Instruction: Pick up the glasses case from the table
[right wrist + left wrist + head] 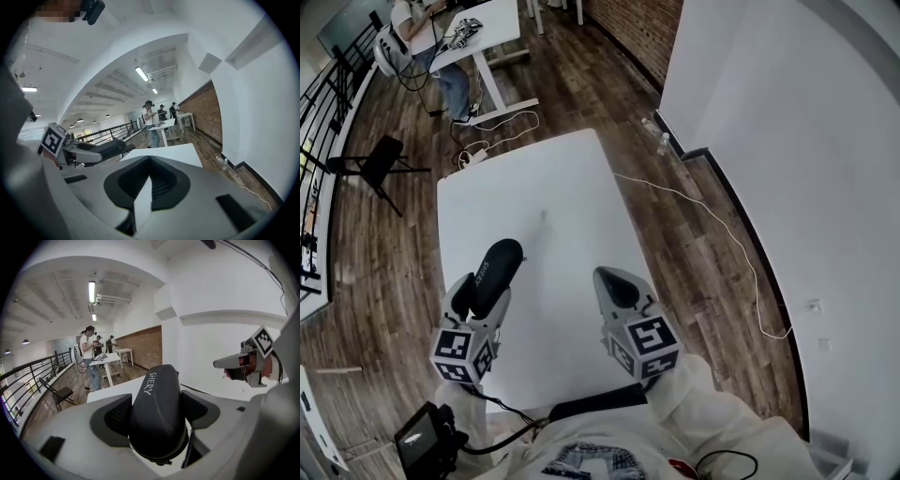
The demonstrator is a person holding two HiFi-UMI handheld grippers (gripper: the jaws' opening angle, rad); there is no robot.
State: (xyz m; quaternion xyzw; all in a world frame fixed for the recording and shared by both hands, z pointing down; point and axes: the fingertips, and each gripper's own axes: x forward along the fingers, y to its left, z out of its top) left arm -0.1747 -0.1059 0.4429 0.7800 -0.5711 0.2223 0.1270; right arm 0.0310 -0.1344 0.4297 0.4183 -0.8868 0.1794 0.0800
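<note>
A black glasses case [494, 270] with white lettering is held off the white table [562, 202], over its left side. My left gripper [481, 292] is shut on it. In the left gripper view the case [157, 408] fills the gap between both dark pads [117, 416] and juts out past them. My right gripper [617, 286] hovers over the table's near right part, shut with nothing in it. Its tips meet in the right gripper view [149, 161]. That view also shows the case [110, 146] at the left. The right gripper [234, 363] appears at the right of the left gripper view.
A white wall [787, 141] runs along the right. A white cable [712, 220] lies on the wooden floor beside the table, with bottles [662, 141] at the wall's foot. Beyond the table's far edge are a black folding chair [375, 164], a white desk [483, 37] and a seated person [422, 37].
</note>
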